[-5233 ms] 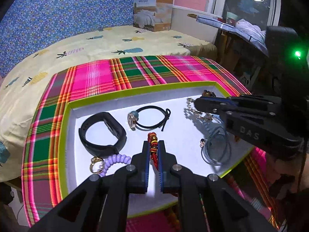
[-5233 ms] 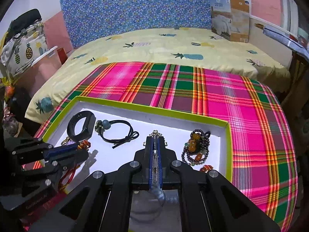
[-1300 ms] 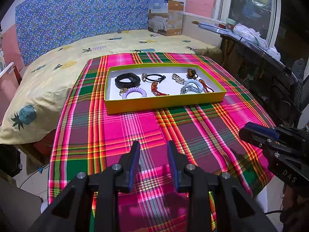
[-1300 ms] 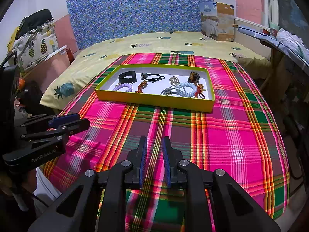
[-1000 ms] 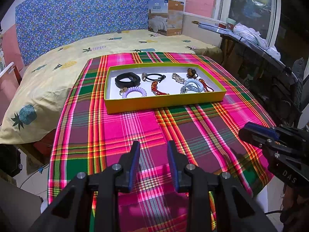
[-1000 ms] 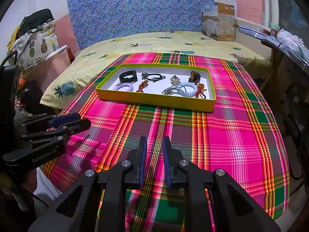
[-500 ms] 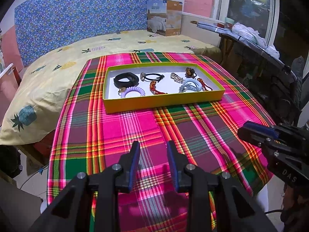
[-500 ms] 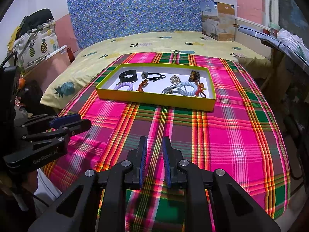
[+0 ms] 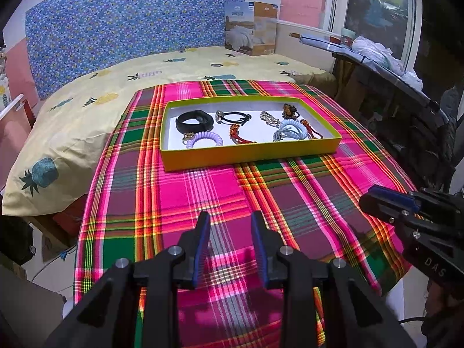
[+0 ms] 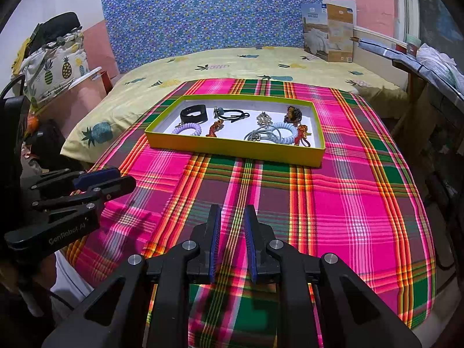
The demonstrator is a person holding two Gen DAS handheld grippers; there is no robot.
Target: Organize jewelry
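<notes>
Yellow-green tray (image 9: 249,153), white inside; pink-green plaid cloth (image 9: 203,191); lilac coil tie (image 9: 205,139); black band (image 9: 195,121).

1. The left gripper (image 9: 229,223) is black plastic, with blue pads (image 9: 202,242) and silver screws.
2. The right gripper (image 10: 232,217) looks alike; its side reads "DAS", the left's "GenRobot.AI".

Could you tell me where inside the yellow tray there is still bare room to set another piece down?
In the yellow tray, bare white floor shows between the red beaded bracelet and the pale blue coil tie, and along the near-left corner before the purple coil tie. The right end is crowded around the brown bead bracelet.
</notes>
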